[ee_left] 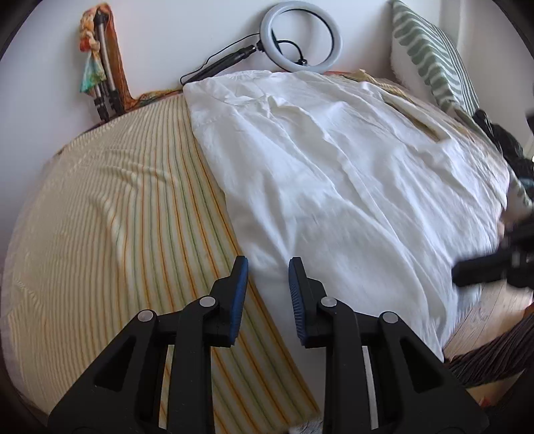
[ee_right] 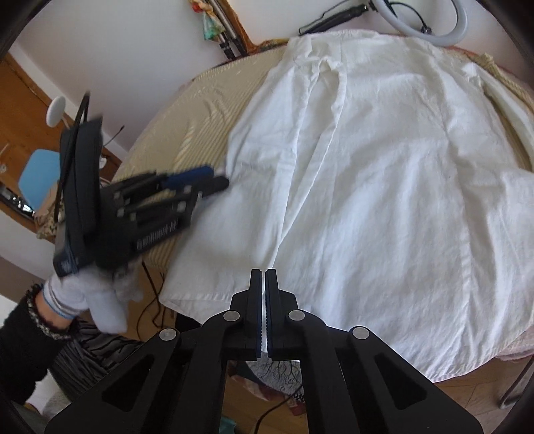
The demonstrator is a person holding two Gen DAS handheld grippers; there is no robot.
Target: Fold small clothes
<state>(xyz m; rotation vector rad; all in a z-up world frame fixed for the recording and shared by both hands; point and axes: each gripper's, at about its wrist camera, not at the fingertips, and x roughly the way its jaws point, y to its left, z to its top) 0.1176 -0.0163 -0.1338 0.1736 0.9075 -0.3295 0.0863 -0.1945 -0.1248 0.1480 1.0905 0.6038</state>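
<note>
Left wrist view: the left gripper (ee_left: 268, 267), jaws apart, hovers at the left edge of the white shirt (ee_left: 333, 173) spread on the striped bed (ee_left: 116, 217).

Right wrist view: the right gripper (ee_right: 263, 277), jaws together on nothing, hangs above the shirt's near hem. The cloth looks light and limp; pinching hem corners should work best.

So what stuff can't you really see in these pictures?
- Right gripper: in the left wrist view it is blurred and cut off by the right edge, so its fingers can't be read there.
- Left gripper: blurred in the right wrist view.
- White shirt: its near hem is hidden behind the right gripper's fingers in the right wrist view.
- Ring light: cut off by the top edge there.
</note>
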